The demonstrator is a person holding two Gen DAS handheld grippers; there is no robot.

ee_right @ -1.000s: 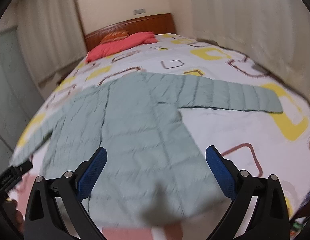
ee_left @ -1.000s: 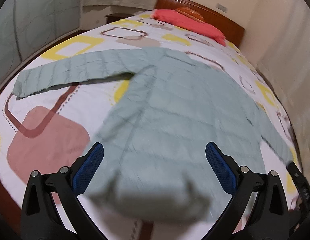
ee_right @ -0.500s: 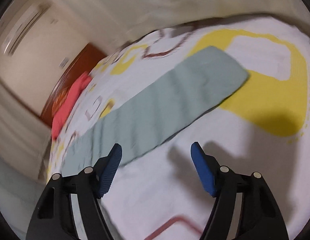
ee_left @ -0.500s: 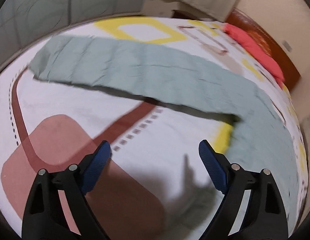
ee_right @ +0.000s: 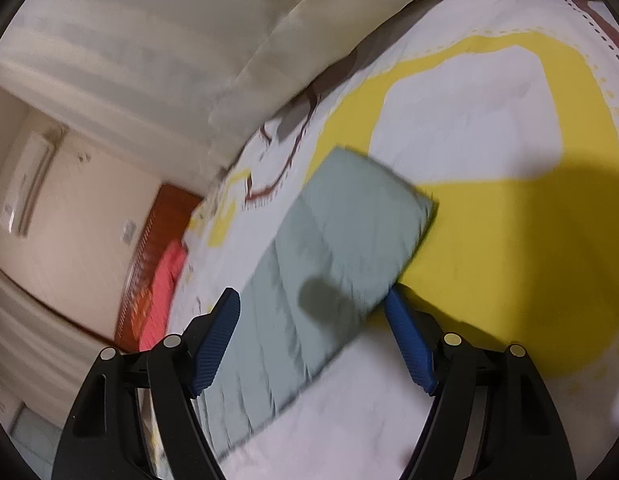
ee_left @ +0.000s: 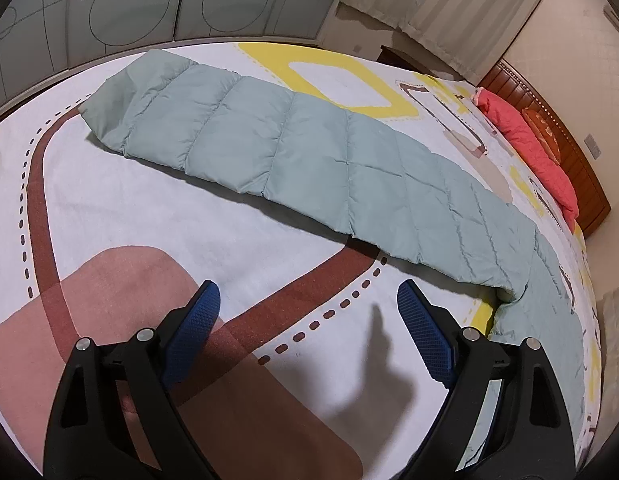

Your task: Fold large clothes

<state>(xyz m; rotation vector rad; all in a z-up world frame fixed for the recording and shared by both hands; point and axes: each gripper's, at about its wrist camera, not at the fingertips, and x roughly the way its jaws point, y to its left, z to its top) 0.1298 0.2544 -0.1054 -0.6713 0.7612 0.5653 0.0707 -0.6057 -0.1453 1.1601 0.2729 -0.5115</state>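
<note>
A pale green quilted jacket lies flat on the bed. Its left sleeve (ee_left: 309, 160) stretches across the left wrist view, the cuff at the upper left and the body (ee_left: 549, 320) at the right edge. My left gripper (ee_left: 309, 292) is open over the patterned bedspread (ee_left: 149, 208), short of that sleeve, with nothing between its fingers. In the blurred right wrist view the other sleeve (ee_right: 341, 240) runs diagonally, its cuff end toward the upper right. My right gripper (ee_right: 311, 298) straddles this sleeve close behind the cuff. Its jaws are opening and the pads do not press the fabric.
A red pillow (ee_left: 529, 140) lies against the wooden headboard (ee_left: 589, 184) at the far right. Frosted wardrobe doors (ee_left: 149, 4) stand beyond the bed's left edge. Curtains (ee_right: 189, 40) hang along the right edge of the bed.
Both grippers have swung off the jacket's body and out to the sleeves. The left has come lower toward the bedspread. The right has rolled and closed in on the cuff.
</note>
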